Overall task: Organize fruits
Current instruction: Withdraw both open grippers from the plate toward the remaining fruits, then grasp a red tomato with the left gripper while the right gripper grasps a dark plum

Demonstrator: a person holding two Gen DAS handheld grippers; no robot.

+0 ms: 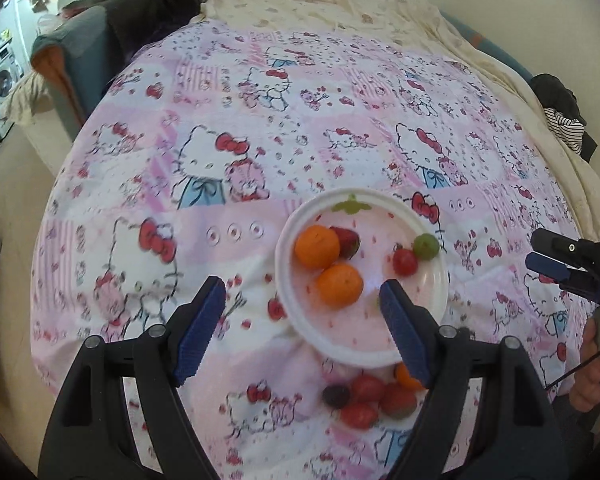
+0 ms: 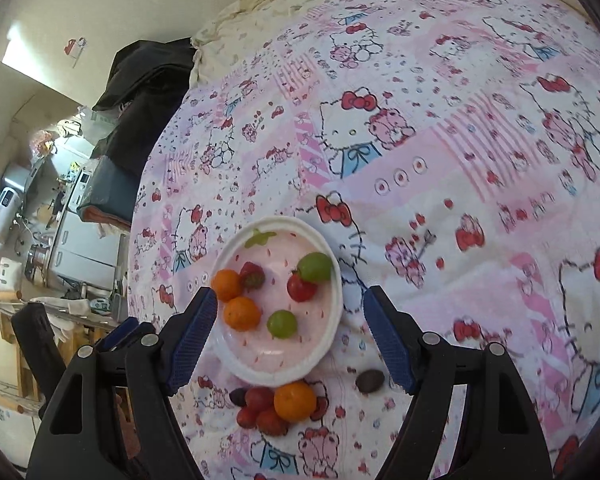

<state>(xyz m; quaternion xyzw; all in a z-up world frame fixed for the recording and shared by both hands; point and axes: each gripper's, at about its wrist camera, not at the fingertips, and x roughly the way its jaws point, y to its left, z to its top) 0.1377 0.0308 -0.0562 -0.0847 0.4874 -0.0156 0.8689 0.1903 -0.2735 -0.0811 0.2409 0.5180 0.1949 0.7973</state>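
Observation:
A white plate with a pink centre (image 1: 284,264) (image 2: 336,280) lies on the bed cover. It holds two oranges (image 1: 317,246) (image 2: 241,313), two strawberries (image 1: 405,261) (image 2: 253,275) and green grapes (image 1: 426,246) (image 2: 282,323). Just in front of the plate is a loose pile of fruit (image 1: 368,396) (image 2: 260,400) with an orange (image 2: 295,401) in it. A dark fruit (image 2: 370,381) lies alone to its right. My left gripper (image 1: 302,292) hangs open above the plate, holding nothing. My right gripper (image 2: 290,299) (image 1: 552,256) is also open and empty above the plate.
The bed is covered by a pink cartoon-cat sheet (image 1: 260,140) with a cream blanket (image 1: 340,4) at its far end. Dark clothes (image 2: 148,76) lie beyond the bed's left corner. A washing machine (image 1: 0,76) and kitchen clutter (image 2: 40,220) stand at left. A hand (image 1: 588,364) shows at right.

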